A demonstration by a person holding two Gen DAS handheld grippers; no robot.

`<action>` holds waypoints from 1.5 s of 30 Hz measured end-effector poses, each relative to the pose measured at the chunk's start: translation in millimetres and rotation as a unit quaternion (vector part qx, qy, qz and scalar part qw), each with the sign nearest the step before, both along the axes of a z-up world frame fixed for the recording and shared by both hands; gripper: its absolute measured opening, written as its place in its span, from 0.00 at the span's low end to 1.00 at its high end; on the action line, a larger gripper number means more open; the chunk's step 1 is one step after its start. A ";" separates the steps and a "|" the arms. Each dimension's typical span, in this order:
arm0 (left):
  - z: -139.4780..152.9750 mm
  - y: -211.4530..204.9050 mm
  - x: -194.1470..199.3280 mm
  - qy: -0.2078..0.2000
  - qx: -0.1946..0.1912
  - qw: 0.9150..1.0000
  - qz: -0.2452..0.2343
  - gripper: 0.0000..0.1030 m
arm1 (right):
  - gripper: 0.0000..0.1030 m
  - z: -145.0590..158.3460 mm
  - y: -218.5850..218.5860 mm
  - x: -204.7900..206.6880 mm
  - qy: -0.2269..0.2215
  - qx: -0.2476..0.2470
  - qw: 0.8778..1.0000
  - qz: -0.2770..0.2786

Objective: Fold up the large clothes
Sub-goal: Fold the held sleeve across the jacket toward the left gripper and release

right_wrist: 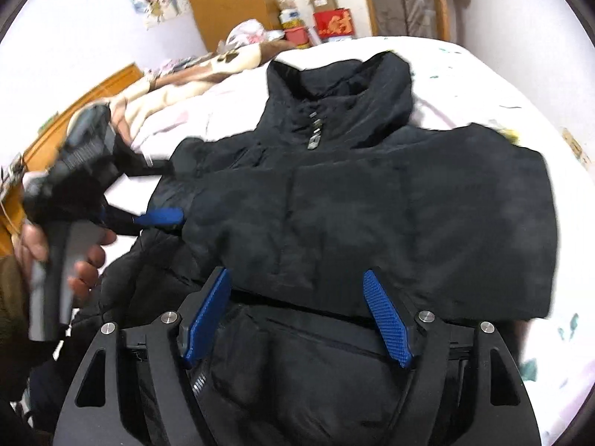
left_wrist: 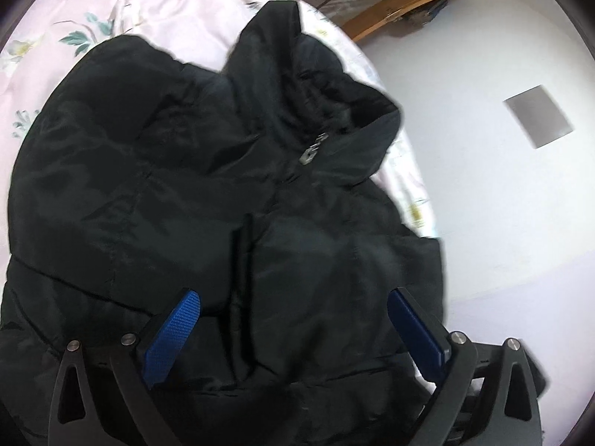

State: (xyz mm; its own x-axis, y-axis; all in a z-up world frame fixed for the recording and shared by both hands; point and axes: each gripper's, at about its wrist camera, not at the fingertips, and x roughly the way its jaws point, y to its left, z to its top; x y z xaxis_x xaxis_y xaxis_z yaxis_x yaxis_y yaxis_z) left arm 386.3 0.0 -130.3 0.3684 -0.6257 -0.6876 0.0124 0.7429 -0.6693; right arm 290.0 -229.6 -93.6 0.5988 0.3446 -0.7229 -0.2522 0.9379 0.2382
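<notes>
A black padded jacket (left_wrist: 208,193) lies front up on a bed, its zipper pull (left_wrist: 311,148) just below the raised collar. My left gripper (left_wrist: 293,291) hovers over the jacket's lower part, open, and its blue pads (left_wrist: 174,330) press on nothing. In the right wrist view the jacket (right_wrist: 372,200) has a sleeve folded across the chest. My right gripper (right_wrist: 295,273) stands open at the sleeve's near edge, with fabric between the spread fingers but not pinched. A hand (right_wrist: 85,260) holds the left gripper (right_wrist: 167,191) at the jacket's left side.
The bed has a pink floral sheet (left_wrist: 111,7). A brown and cream blanket (right_wrist: 186,70) is bunched at its far left, by a wooden headboard (right_wrist: 93,89). Boxes (right_wrist: 331,26) stand beyond the bed. White floor (left_wrist: 483,204) runs right of the bed edge.
</notes>
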 end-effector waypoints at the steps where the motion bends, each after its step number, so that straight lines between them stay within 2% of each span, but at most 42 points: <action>1: -1.7 -2.3 -1.0 0.000 0.006 1.000 -0.002 0.99 | 0.72 3.9 -9.4 -3.5 -0.008 0.003 1.000 -0.011; 5: -13.4 -17.8 -0.8 0.021 0.058 0.998 -0.017 0.99 | 0.72 11.2 -45.8 -7.5 -0.046 -0.046 0.993 -0.094; 7: -19.9 -23.0 -1.2 0.034 0.057 0.998 -0.011 0.97 | 0.72 3.5 -59.3 2.4 -0.028 -0.070 0.989 -0.125; 8: -22.0 -23.7 -2.1 0.039 0.056 0.998 -0.006 0.89 | 0.72 -2.1 -64.1 6.9 -0.017 -0.070 0.988 -0.134; 10: -21.5 -26.3 -2.9 0.042 0.058 0.997 0.004 0.56 | 0.72 -11.3 -66.4 12.9 -0.004 -0.064 0.989 -0.137; 11: -22.2 -26.4 -3.0 0.044 0.061 0.997 0.004 0.49 | 0.72 -16.2 -65.1 15.4 0.003 -0.063 0.988 -0.139; 13: -15.4 -28.2 -6.2 0.031 0.070 0.997 -0.005 0.24 | 0.72 -19.0 -61.7 17.4 0.005 -0.063 0.988 -0.138; 15: -1.1 -29.1 -9.5 0.002 0.080 0.997 -0.012 0.12 | 0.72 -17.9 -58.5 15.8 0.001 -0.067 0.988 -0.139; 21: 61.7 -13.7 -7.3 -0.094 0.092 0.991 -0.003 0.09 | 0.72 -0.2 -56.6 10.6 -0.029 -0.056 0.989 -0.137; 25: 79.7 2.5 5.7 -0.120 0.104 0.987 0.011 0.09 | 0.72 13.0 -45.2 16.4 -0.051 -0.046 0.990 -0.126; 28: 67.9 17.6 9.4 -0.098 0.111 0.989 0.023 0.09 | 0.72 13.4 -37.3 27.6 -0.055 -0.053 0.989 -0.127; 32: 32.3 26.7 6.7 -0.058 0.123 0.990 0.040 0.10 | 0.72 6.3 -35.3 44.5 -0.048 -0.058 0.987 -0.144; 36: 2.9 31.8 15.7 -0.022 0.118 0.991 0.051 0.15 | 0.72 -6.5 -32.1 64.1 -0.036 -0.085 0.984 -0.154; 45: -22.6 23.1 28.6 -0.018 0.149 0.987 0.049 0.22 | 0.72 -44.5 -33.7 86.7 0.009 -0.120 0.981 -0.155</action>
